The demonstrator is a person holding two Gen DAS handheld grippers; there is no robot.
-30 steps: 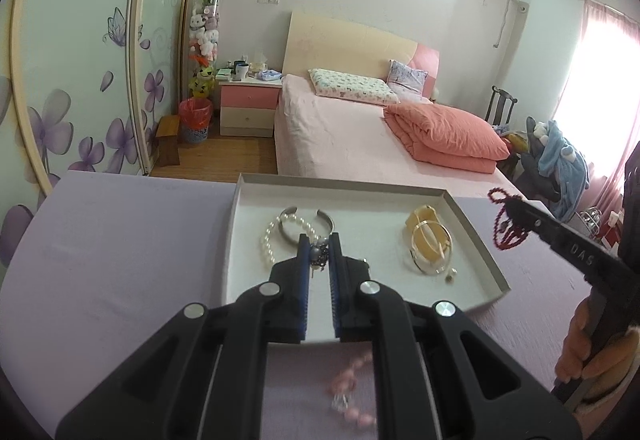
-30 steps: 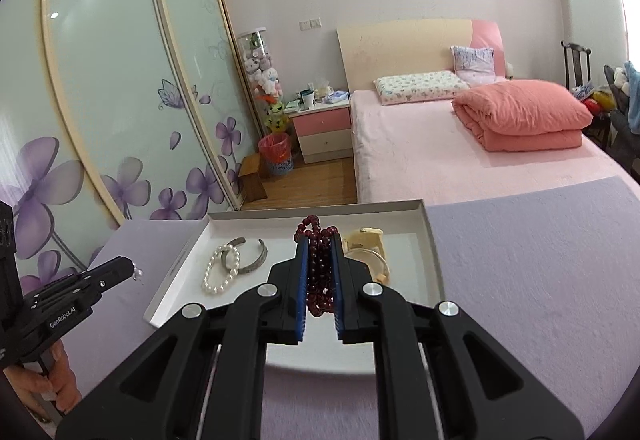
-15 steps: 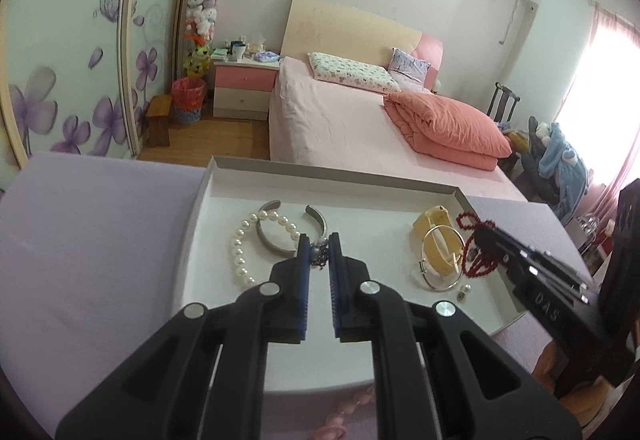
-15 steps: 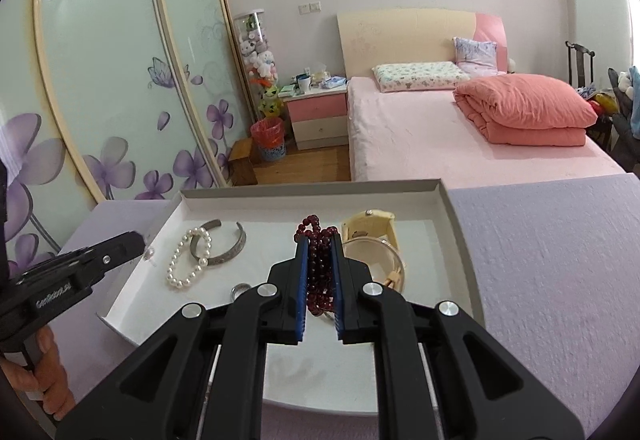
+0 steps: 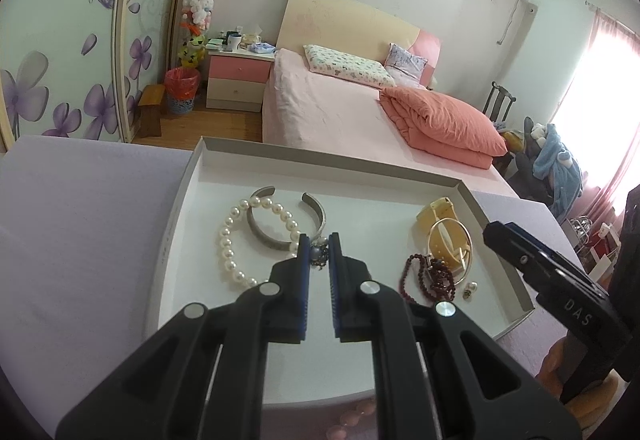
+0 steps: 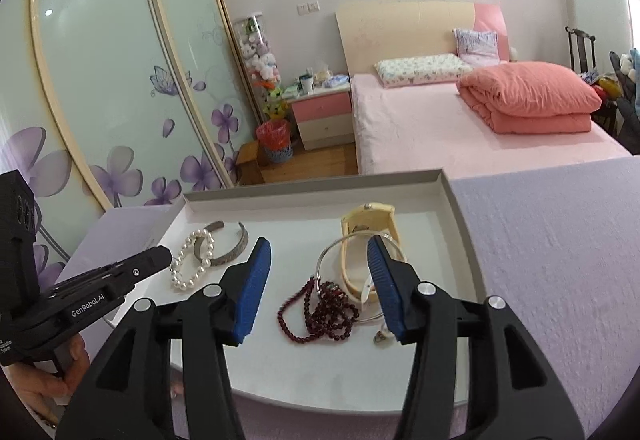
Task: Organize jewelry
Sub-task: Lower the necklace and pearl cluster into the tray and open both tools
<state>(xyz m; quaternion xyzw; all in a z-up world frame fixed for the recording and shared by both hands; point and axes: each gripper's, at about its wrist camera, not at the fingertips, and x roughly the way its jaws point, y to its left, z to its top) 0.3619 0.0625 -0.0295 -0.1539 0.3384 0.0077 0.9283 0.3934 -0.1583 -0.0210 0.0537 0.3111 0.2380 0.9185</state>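
A white tray (image 5: 320, 162) (image 6: 320, 181) lies on the lilac table. My left gripper (image 5: 319, 243) hangs low over its middle, shut on a small silvery piece with a bluish stone (image 5: 318, 254). In the right wrist view the left gripper (image 6: 165, 254) shows at the tray's left edge. The jaws of my right gripper (image 6: 318, 240) (image 5: 491, 231) are opening. Between them, untouched on the tray floor, lies a dark red bead bracelet (image 6: 324, 314) (image 5: 434, 278).
The tray also holds a pearl bracelet (image 5: 228, 240), a silver cuff (image 5: 260, 236), a yellow watch (image 6: 370, 218), a thin bangle (image 6: 326, 258) and a small earring (image 5: 470, 287). Pink beads (image 5: 352, 416) lie on the table before the tray. A bed stands beyond.
My right gripper has opened and the red bead bracelet now lies in the tray beside the bangle. Both grippers have sunk closer to the tray. The left one stays shut.
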